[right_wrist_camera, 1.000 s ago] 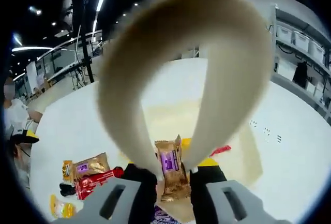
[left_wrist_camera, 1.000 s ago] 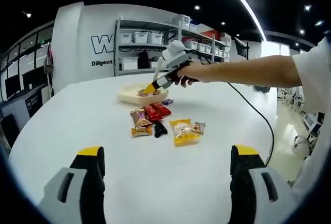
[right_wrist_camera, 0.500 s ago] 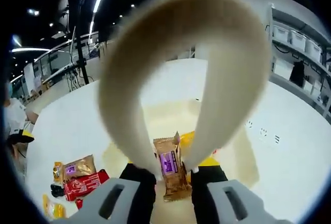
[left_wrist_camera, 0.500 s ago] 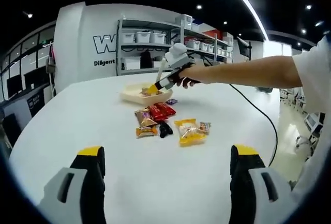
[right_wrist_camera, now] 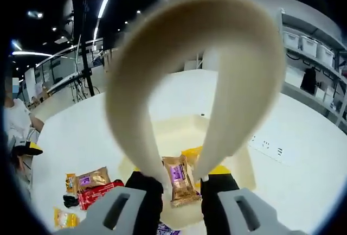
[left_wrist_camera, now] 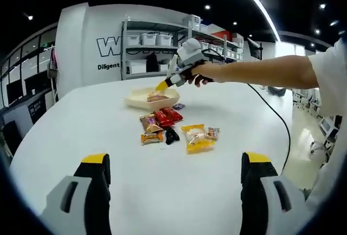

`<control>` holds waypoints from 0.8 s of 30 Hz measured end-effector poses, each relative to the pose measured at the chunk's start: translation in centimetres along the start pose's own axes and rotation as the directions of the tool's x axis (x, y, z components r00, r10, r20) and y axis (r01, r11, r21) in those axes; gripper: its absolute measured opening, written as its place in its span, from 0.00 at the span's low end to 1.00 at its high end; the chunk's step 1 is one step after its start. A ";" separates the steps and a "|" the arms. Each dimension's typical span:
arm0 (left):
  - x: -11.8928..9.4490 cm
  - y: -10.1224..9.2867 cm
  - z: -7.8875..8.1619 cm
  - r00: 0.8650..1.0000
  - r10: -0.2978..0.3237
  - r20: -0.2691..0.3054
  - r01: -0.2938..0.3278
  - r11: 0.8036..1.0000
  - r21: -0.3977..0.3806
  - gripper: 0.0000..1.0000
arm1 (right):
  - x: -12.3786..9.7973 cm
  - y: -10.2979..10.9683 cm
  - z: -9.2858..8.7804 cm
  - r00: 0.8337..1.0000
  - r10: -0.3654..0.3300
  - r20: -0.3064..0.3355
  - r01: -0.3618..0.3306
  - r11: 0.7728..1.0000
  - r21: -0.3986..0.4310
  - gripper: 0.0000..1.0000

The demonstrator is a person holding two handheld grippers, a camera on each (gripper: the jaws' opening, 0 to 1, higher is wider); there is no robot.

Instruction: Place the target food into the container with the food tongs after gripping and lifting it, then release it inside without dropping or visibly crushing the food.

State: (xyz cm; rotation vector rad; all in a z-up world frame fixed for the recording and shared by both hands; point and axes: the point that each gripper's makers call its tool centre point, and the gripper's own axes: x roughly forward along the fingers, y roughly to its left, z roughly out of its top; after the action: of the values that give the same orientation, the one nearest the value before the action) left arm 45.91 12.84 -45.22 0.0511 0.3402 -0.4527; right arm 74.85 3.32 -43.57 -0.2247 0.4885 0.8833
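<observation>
1. In the right gripper view, the brown snack packet with a purple label (right_wrist_camera: 180,180) lies flat in the cream container (right_wrist_camera: 241,165), between and just below the tips of the tongs (right_wrist_camera: 179,172).
2. The right gripper (right_wrist_camera: 176,191) clamps the cream tongs; their arms are nearly together at the tips, and whether those tips touch the packet cannot be told.
3. In the left gripper view, the container (left_wrist_camera: 137,100) sits on the white desk (left_wrist_camera: 162,191), with loose snack packets (left_wrist_camera: 162,126) near it.
4. The left gripper (left_wrist_camera: 173,175) hangs above the desk, jaws wide apart, holding nothing.
</observation>
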 end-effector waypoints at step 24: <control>-0.4 -4.5 2.2 0.995 -0.071 0.064 0.069 0.997 0.033 0.98 | -5.1 3.8 -5.7 0.992 0.068 -0.104 -0.056 0.992 0.109 0.18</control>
State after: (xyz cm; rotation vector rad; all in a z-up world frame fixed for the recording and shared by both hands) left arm 44.32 8.68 -42.87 0.0544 0.2720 -0.5281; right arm 67.29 -0.03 -45.95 -0.1612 0.6443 0.9060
